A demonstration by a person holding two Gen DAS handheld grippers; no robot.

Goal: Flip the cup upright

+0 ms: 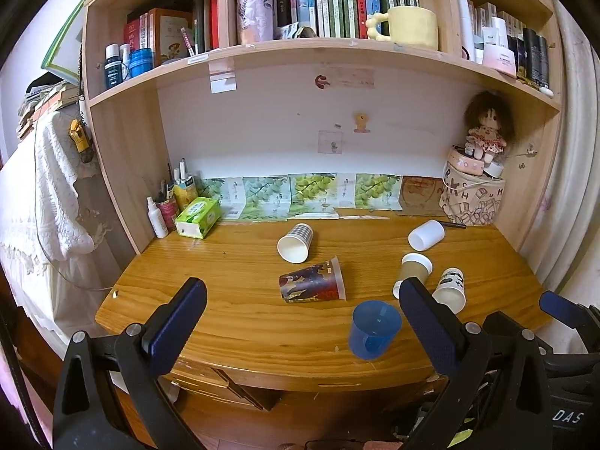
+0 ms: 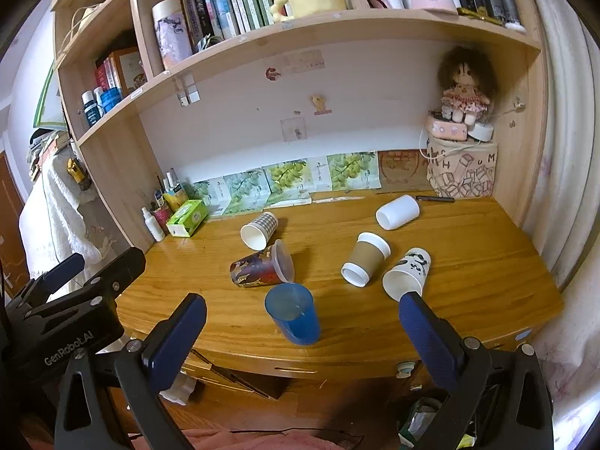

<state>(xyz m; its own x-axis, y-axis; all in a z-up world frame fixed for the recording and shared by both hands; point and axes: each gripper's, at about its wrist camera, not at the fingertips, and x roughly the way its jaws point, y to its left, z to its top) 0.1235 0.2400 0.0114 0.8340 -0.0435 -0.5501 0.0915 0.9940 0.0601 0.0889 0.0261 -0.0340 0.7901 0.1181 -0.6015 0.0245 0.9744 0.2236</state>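
Note:
Several cups lie on their sides on the wooden desk (image 1: 240,311): a blue plastic cup (image 1: 373,328) (image 2: 294,313) nearest the front edge, a red patterned cup (image 1: 311,281) (image 2: 260,266), a checked paper cup (image 1: 296,242) (image 2: 259,229), a brown-sleeved cup (image 1: 414,266) (image 2: 365,258), a panda paper cup (image 1: 450,288) (image 2: 407,273) and a white cup (image 1: 425,234) (image 2: 397,212). My left gripper (image 1: 302,300) is open and empty, held back over the front edge. My right gripper (image 2: 302,313) is open and empty, with the blue cup between its fingers in view but farther off.
A green tissue box (image 1: 198,217) and bottles stand at the back left. A patterned bag (image 1: 472,198) with a doll (image 1: 485,127) stands at the back right. Shelves of books hang above. The right gripper's body shows in the left wrist view (image 1: 562,322).

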